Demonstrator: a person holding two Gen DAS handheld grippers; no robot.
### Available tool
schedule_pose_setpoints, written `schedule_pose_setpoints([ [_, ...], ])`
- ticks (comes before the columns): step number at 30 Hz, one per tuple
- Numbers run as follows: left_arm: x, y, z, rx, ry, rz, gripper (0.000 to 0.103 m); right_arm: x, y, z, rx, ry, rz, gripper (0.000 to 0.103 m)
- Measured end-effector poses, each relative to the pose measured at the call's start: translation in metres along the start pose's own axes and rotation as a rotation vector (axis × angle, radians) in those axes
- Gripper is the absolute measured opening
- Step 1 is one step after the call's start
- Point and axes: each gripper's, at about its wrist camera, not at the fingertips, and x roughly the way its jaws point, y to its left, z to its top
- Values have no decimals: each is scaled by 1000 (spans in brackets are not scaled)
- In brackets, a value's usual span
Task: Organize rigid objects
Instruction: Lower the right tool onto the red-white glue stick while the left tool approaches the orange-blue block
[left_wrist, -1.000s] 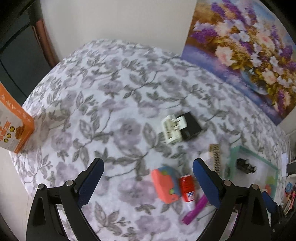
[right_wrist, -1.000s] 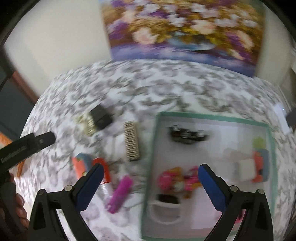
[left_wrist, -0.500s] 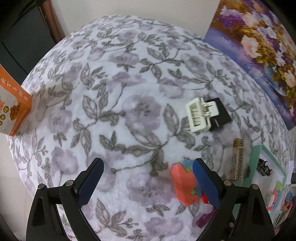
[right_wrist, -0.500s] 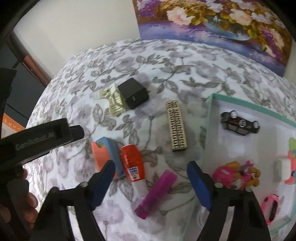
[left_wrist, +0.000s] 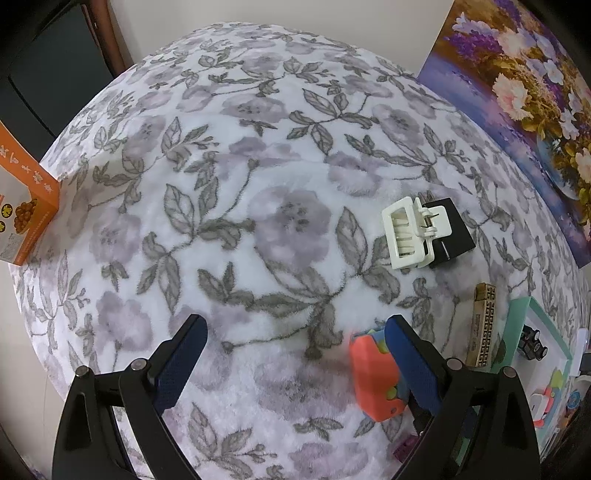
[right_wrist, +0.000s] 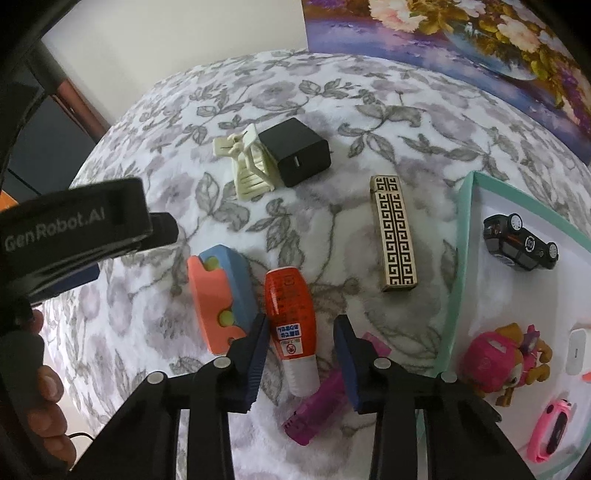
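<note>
- Orange-red glue bottle with a white cap end (right_wrist: 291, 325) lies flat on the grey-flowered fleece cloth covering the desk (right_wrist: 369, 110), its cap end pointing toward the near edge; it looks like the next rigid piece due to go into the tray.
- Right hand-held gripper (right_wrist: 300, 354) points steeply down over it with the bottle between its blue fingers (right_wrist: 258, 354). The jaws are closing, but a gap shows on both sides, so nothing is pinched yet.
- It straddles the bottle across its narrow width near the label, probably because that gives the pads flat, short sides to press.
- Left hand-held gripper (left_wrist: 295, 354) hangs spread wide over bare cloth and holds nothing; it seems to be waiting out of the way.
- Crowding is the likely snag: a coral and blue plastic toy block (right_wrist: 218, 299) lies just beside the bottle on the left, and a magenta plastic stick (right_wrist: 325, 402) lies just beside its cap end, partly under the right finger. Either could be nudged or caught as the jaws close.
- Further toward the far edge: a cream plastic hair claw (right_wrist: 249, 166) touching a black cube charger (right_wrist: 295, 157), and a gold and black patterned flat bar (right_wrist: 393, 232).
- A mint-rimmed white tray (right_wrist: 458, 258) at the right edge holds an overturned black toy car (right_wrist: 521, 242), a pink plush-like figure (right_wrist: 506, 358) and a pink toy car (right_wrist: 550, 432).
</note>
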Motion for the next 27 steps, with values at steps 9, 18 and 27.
schedule_pose_setpoints([
  [9,9,-7,-2,14,31,-33,97,6,-7,2,29,5,3,34],
  [18,16,-13,-8,33,51,-53,97,12,-4,4,30,-5,17,29],
  [27,23,-28,-15,55,64,-67,97,-2,-18,1,69,-27,51,29],
])
